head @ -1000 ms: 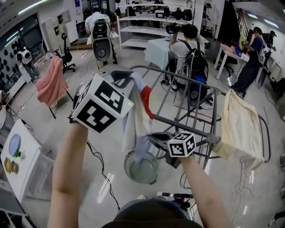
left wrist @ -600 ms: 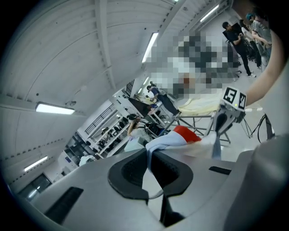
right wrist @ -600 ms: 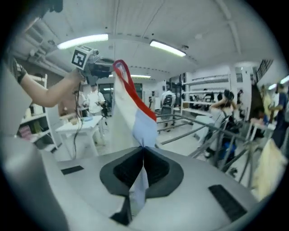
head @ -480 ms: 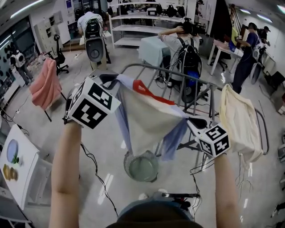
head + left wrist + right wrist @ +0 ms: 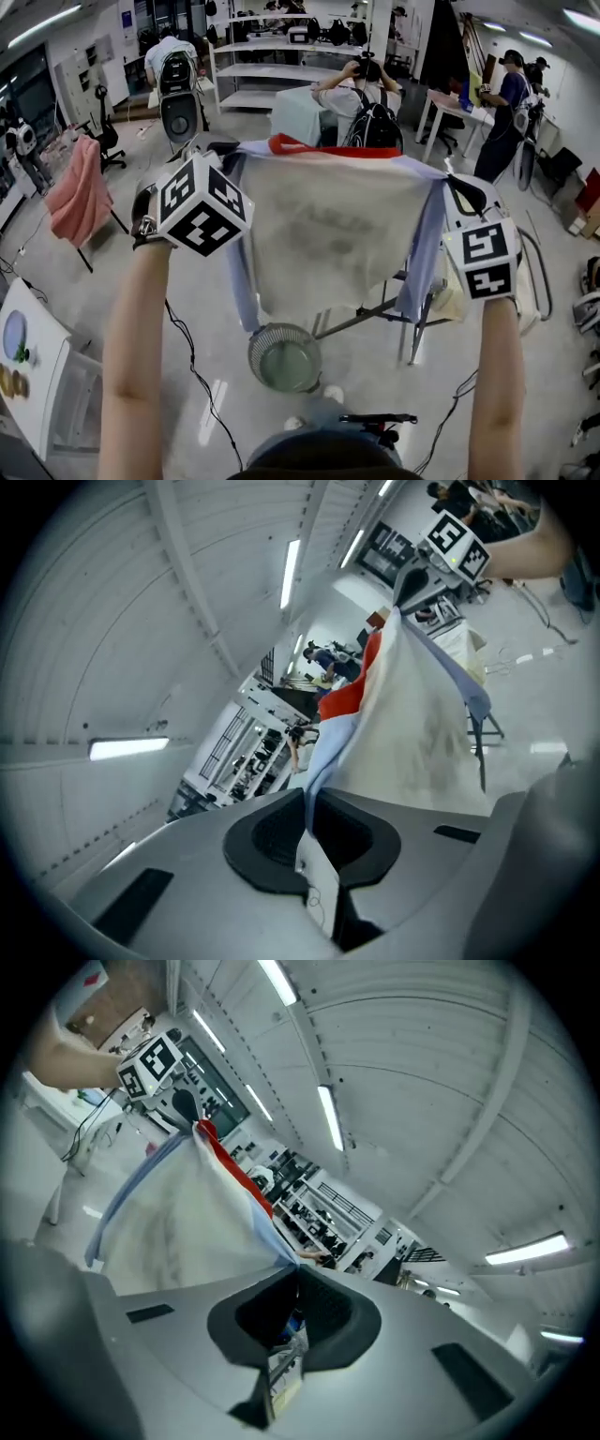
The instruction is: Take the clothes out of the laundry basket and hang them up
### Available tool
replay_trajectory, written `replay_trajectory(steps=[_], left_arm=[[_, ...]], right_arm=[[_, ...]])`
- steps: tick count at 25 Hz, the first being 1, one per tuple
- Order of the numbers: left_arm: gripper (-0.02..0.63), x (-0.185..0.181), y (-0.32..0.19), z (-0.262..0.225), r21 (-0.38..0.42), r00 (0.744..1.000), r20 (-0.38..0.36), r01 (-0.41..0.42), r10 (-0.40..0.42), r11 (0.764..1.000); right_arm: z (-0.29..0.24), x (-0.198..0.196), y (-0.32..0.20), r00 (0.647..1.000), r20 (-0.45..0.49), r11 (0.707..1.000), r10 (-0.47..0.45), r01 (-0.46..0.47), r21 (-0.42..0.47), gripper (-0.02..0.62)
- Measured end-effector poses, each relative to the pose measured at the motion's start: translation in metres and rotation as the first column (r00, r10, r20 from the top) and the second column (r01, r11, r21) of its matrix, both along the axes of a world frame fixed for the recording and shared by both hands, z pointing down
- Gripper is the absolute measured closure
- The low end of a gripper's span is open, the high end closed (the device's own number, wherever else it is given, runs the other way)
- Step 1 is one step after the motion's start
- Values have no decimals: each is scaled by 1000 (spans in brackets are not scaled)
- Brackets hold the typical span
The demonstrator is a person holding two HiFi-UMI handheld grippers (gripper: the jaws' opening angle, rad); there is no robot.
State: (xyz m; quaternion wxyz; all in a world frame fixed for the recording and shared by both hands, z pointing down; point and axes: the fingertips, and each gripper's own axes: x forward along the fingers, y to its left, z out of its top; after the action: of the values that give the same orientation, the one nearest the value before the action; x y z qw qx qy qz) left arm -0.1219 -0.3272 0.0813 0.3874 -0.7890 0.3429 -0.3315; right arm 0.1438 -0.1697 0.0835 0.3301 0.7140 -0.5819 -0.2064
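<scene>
Head view: at far left a pink cloth hangs on its own stand, no part of this step. Left tongs are up at chest height, jaws all but together and clamped on the shirt at its left top corner. The left gripper view shows pale blue fabric and a white tag pinched between the pads. The shirt is spread wide and fairly taut between the two tongs, with a cream body, pale blue sides and a red collar along the top edge. It is clear of the laundry basket, which stands on the floor below the hem; what is left in the basket cannot be told. Grey bars of the drying rack show under and behind the hem. Right tongs are shut the same way on the right top corner, with blue fabric nipped between the pads in the right gripper view. Judgement: step in hand is carrying the spread shirt to the rack. Best done with the top edge level and taut, laid across a rail so it drapes evenly. Neither grip should loosen until the rail bears the weight.
</scene>
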Motion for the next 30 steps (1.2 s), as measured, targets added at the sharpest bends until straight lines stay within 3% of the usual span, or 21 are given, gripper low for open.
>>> replay_trajectory(steps=[6, 9, 13, 18, 20, 26, 30], left_arm=[[588, 25, -27, -37, 139, 994, 106, 1, -16, 990], [588, 37, -45, -51, 230, 988, 149, 13, -48, 973], [588, 49, -76, -76, 391, 980, 169, 35, -109, 920], [588, 64, -103, -106, 583, 973, 149, 60, -179, 810], [588, 73, -117, -114, 624, 965, 160, 64, -207, 779], [588, 98, -155, -134, 697, 949, 185, 57, -256, 715], [588, 121, -179, -120, 695, 942, 211, 43, -261, 718]], right_arm=[[-54, 20, -16, 990, -116, 995, 84, -77, 64, 591], [-73, 28, -29, 974, -187, 989, 126, -110, 96, 591], [-97, 35, -54, 919, -333, 974, 209, -164, 157, 592], [-120, 52, -81, 773, -549, 947, 318, -227, 229, 591], [-127, 60, -94, 742, -581, 941, 335, -234, 243, 591], [-145, 85, -132, 696, -629, 937, 347, -241, 251, 591], [-134, 107, -156, 669, -658, 939, 344, -250, 237, 591]])
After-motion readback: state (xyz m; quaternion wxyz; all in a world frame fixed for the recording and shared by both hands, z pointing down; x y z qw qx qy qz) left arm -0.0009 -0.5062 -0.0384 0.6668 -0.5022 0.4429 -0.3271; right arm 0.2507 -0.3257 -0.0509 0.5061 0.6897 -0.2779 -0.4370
